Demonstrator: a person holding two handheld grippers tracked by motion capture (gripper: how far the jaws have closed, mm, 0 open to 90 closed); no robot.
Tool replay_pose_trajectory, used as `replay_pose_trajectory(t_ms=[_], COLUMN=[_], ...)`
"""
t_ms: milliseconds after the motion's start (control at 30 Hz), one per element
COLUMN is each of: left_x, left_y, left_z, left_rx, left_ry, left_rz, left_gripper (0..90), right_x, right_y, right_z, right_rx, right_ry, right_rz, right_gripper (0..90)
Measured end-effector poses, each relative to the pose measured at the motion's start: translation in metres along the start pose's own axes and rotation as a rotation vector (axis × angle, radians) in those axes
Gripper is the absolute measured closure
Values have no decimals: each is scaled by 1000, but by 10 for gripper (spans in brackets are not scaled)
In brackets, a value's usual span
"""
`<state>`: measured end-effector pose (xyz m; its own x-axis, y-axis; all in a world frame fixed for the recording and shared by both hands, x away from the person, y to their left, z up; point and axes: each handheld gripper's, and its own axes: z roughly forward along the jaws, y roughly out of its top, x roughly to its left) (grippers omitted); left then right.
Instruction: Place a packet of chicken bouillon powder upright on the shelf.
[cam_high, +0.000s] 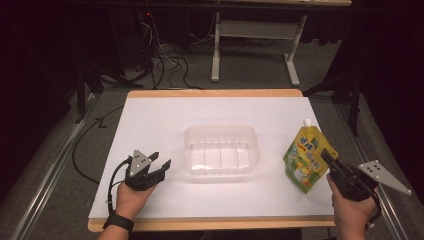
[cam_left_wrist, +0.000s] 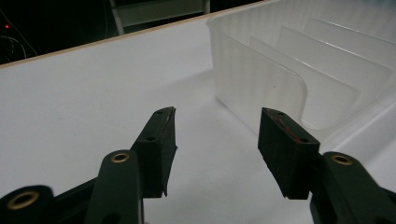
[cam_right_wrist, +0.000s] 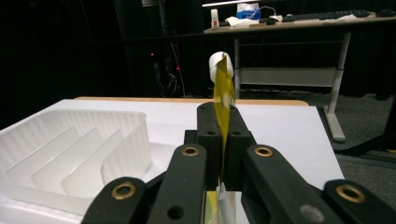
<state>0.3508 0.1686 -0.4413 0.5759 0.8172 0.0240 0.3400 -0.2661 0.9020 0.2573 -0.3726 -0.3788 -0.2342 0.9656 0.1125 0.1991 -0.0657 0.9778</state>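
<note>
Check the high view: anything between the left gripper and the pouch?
Yes. The clear divided tray sits between the left gripper and the yellow pouch, which the right gripper clamps. Bare white table either side.

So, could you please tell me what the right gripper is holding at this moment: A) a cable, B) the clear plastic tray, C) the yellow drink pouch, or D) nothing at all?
C: the right gripper has its jaws pressed together on the edge of the yellow drink pouch, which stands upright with its white cap on top, apart from the clear plastic tray.
</note>
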Motion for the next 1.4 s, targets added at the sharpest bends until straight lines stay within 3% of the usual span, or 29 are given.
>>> replay_pose_trajectory(t_ms=[167,267,400,533,667,800,900,1133,1233,1400], left_x=[-1,-4,-1,-4,-13,-23,-27,-45,-52,-53], left_y=[3,4,7,10,8,7,8,14,18,20], left_z=[15,29,47,69,82,89,92,102,105,101], left_rx=[16,57,76,101,112,127,128,127,122,131], left_ry=[-6,10,24,35,22,21,12,-18,-42,-50], left_rz=[-20,4,-50,-64,-59,-26,-39,-22,-49,-54], left_gripper=[588,668,801,893,900,900,900,900,900,797], right_x=[0,1,1,0,-2,-2,-2,-2,-1,-1], right_y=[-8,-15,-23,-26,-26,-26,-26,-26,-25,-25], right_z=[-3,1,10,12,12,12,12,12,12,12], right_rx=[38,76,127,139,140,142,142,142,142,139], right_ry=[-4,1,15,27,32,29,29,25,19,6], right_rz=[-1,-3,-3,5,10,2,1,-1,-3,-1], right_gripper=[826,804,789,838,891,900,900,900,900,900])
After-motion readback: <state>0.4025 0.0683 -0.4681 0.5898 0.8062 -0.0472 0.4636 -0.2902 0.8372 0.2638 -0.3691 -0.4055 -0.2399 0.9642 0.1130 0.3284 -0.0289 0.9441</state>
